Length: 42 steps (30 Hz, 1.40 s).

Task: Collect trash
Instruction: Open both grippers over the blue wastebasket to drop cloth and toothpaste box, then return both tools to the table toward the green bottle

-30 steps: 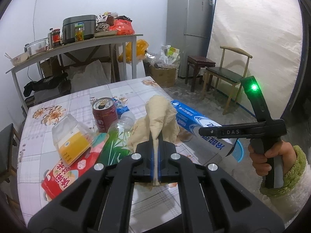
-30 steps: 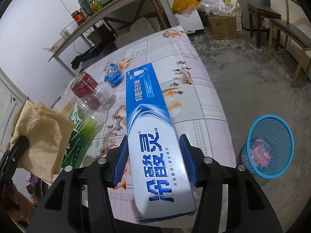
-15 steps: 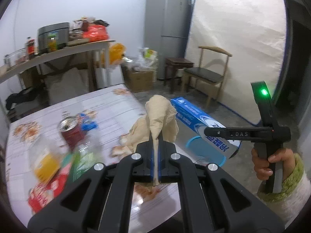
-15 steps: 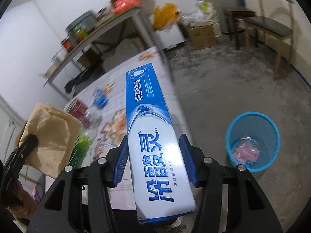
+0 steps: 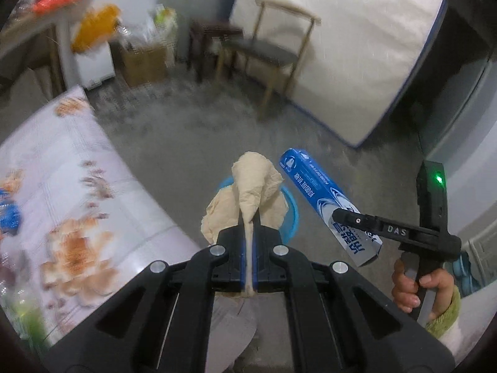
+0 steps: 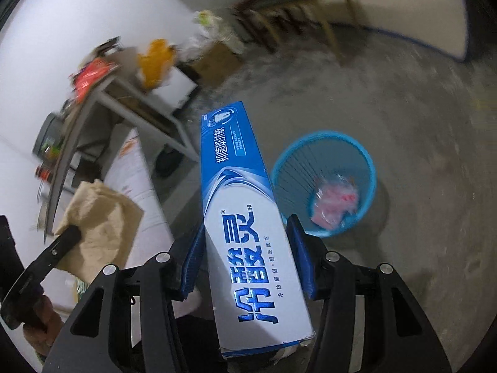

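My left gripper [image 5: 248, 214] is shut on a crumpled tan paper napkin [image 5: 251, 186], which hangs over the blue waste basket [image 5: 292, 214] on the floor; the napkin hides most of the basket. My right gripper [image 6: 245, 233] is shut on a long blue and white toothpaste box [image 6: 242, 217], held just left of the blue waste basket [image 6: 323, 183]. Pink plastic wrapping [image 6: 332, 202] lies inside the basket. In the left wrist view the toothpaste box [image 5: 326, 195] and the right gripper [image 5: 341, 216] sit to the right of the napkin.
The floral-cloth table [image 5: 62, 192] is at the left with leftover items on it. A wooden chair [image 5: 267, 49], a dark stool [image 5: 214, 37], a cardboard box [image 5: 146, 62] and a leaning mattress [image 5: 357, 46] stand across the grey concrete floor. A cluttered side table [image 6: 118, 93] stands by the wall.
Both grippers have swung right, away from the table and down, toward the basket on the floor, each keeping its load. The right gripper has rolled.
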Each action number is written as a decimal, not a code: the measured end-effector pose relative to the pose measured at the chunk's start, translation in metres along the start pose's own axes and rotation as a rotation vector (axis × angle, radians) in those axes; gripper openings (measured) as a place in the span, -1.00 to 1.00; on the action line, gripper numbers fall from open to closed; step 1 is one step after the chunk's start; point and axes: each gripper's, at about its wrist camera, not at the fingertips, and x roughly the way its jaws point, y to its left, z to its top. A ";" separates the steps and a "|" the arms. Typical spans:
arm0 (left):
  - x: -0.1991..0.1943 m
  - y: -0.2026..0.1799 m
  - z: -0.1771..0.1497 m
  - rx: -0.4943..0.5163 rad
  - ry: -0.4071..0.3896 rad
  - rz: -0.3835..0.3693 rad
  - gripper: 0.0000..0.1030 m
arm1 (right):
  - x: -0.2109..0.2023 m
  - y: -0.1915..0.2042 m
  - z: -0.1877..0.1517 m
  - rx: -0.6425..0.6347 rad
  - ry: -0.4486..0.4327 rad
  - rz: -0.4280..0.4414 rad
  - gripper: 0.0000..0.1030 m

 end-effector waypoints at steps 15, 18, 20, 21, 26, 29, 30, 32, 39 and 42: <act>0.179 -0.023 0.067 -0.051 0.165 0.035 0.22 | 0.118 -0.089 0.061 0.251 0.071 -0.108 0.40; 0.176 -0.020 0.063 -0.068 0.153 0.024 0.22 | 0.127 -0.101 0.048 0.304 0.087 -0.083 0.40; 0.163 -0.015 0.058 -0.062 0.131 0.010 0.22 | 0.130 -0.103 0.036 0.287 0.100 -0.093 0.40; 0.156 -0.014 0.054 -0.039 0.124 0.026 0.23 | 0.131 -0.105 0.030 0.285 0.106 -0.097 0.40; 0.117 0.003 0.044 -0.036 0.110 0.040 0.22 | 0.123 -0.123 0.002 0.331 0.121 -0.085 0.40; 0.082 0.020 0.037 -0.080 0.076 0.029 0.22 | 0.115 -0.122 -0.015 0.332 0.128 -0.087 0.40; 0.073 0.023 0.036 -0.089 0.064 0.031 0.22 | 0.113 -0.122 -0.019 0.333 0.133 -0.087 0.40; 0.048 0.029 0.030 -0.107 0.036 0.031 0.22 | 0.106 -0.117 -0.025 0.325 0.133 -0.086 0.40; -0.036 0.038 -0.013 -0.142 -0.059 0.024 0.26 | 0.067 -0.073 -0.020 0.217 0.088 -0.035 0.48; -0.072 0.043 -0.038 -0.153 -0.106 0.047 0.32 | 0.050 -0.042 -0.018 0.153 0.066 0.005 0.53</act>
